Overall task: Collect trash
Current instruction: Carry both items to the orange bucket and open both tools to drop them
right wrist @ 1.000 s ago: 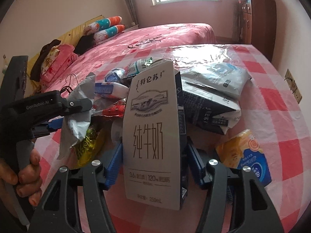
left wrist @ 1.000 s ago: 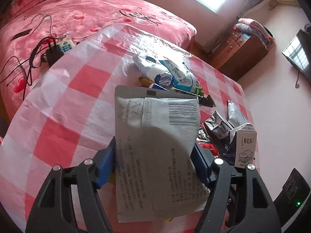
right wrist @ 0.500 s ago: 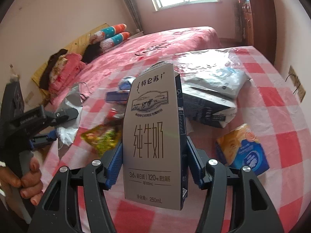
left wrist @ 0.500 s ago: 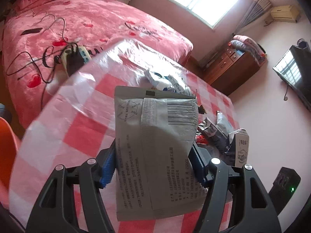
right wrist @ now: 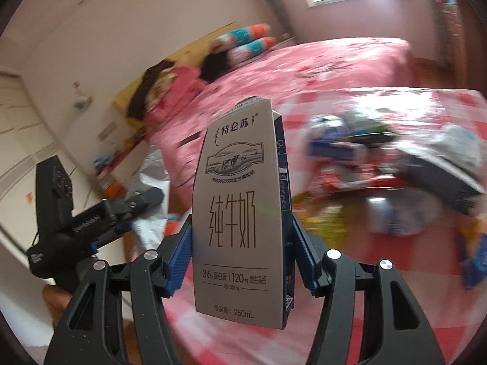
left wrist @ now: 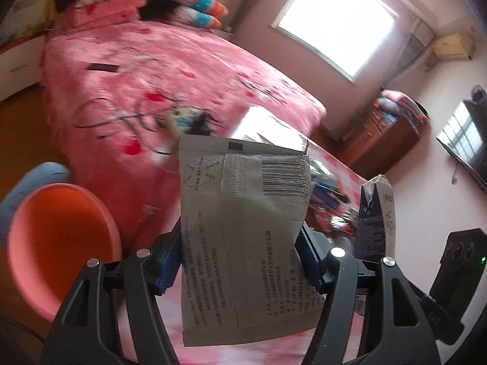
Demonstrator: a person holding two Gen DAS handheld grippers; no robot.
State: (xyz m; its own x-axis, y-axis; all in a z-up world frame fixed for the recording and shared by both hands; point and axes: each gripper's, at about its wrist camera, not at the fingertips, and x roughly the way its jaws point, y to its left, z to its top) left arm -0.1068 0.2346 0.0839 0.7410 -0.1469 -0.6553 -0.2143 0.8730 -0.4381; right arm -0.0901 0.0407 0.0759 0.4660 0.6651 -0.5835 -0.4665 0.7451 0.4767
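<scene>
My left gripper (left wrist: 240,258) is shut on a flat grey printed packet (left wrist: 243,228) with a barcode, held upright above the table's edge. My right gripper (right wrist: 240,261) is shut on a white and navy milk carton (right wrist: 240,206), also upright. That carton (left wrist: 377,222) shows at the right of the left wrist view. In the right wrist view the left gripper (right wrist: 137,213) with its grey packet (right wrist: 152,182) is at the left, a hand (right wrist: 57,301) on its grip. A blurred pile of wrappers and cartons (right wrist: 380,167) lies on the table to the right.
An orange round basin (left wrist: 61,243) sits low at the left, beside the red-and-white checked table (right wrist: 395,304). A pink bed (left wrist: 182,76) with cables on it lies beyond. A wooden dresser (left wrist: 389,133) and a window (left wrist: 334,27) are at the back.
Both grippers have swung left and risen, away from the trash pile, each still holding its item. The orange basin has come into the left wrist view.
</scene>
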